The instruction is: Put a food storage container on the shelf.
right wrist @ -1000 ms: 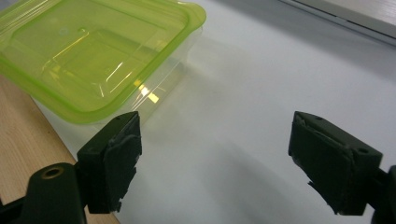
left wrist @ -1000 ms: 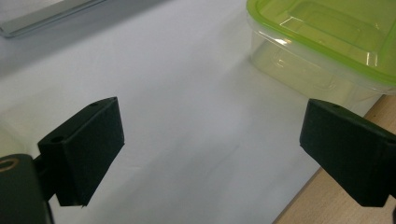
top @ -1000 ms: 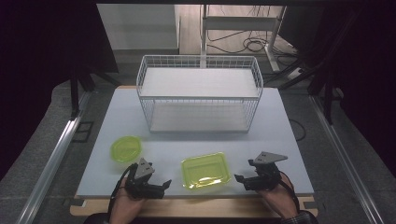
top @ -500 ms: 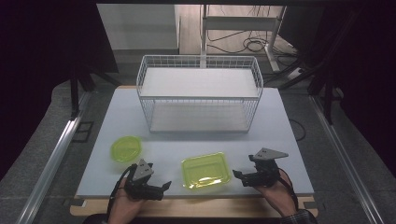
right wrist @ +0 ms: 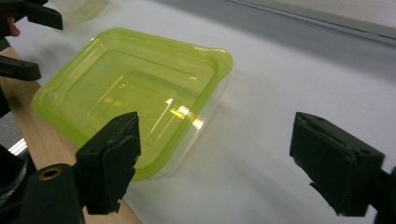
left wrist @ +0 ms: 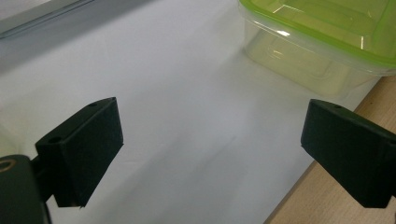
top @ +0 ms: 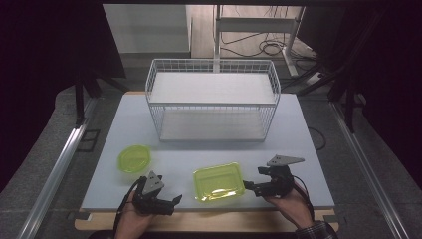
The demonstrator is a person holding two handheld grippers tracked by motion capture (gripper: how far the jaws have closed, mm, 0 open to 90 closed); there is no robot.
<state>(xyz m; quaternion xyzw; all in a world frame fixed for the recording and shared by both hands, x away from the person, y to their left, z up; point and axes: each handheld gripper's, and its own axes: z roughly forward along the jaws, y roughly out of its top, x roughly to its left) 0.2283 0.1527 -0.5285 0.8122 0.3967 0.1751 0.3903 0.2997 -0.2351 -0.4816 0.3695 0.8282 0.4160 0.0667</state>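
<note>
A rectangular clear container with a yellow-green lid (top: 218, 181) lies near the table's front edge, between both hands; it is large in the right gripper view (right wrist: 130, 88) and its corner shows in the left gripper view (left wrist: 322, 37). My left gripper (top: 174, 200) rests open at the front left, jaws pointing right toward the container, with bare table between them (left wrist: 210, 140). My right gripper (top: 247, 186) is open just right of the container, close to its right side (right wrist: 215, 154). A small round yellow-green container (top: 134, 158) sits farther left.
A white wire basket rack (top: 213, 102) with two tiers stands at the back middle of the white table (top: 308, 144). A wooden strip (top: 209, 219) runs along the table's front edge. Dark curtains and metal rails flank both sides.
The right gripper has edged slightly left toward the rectangular container. The left gripper and both containers stay where they were.
</note>
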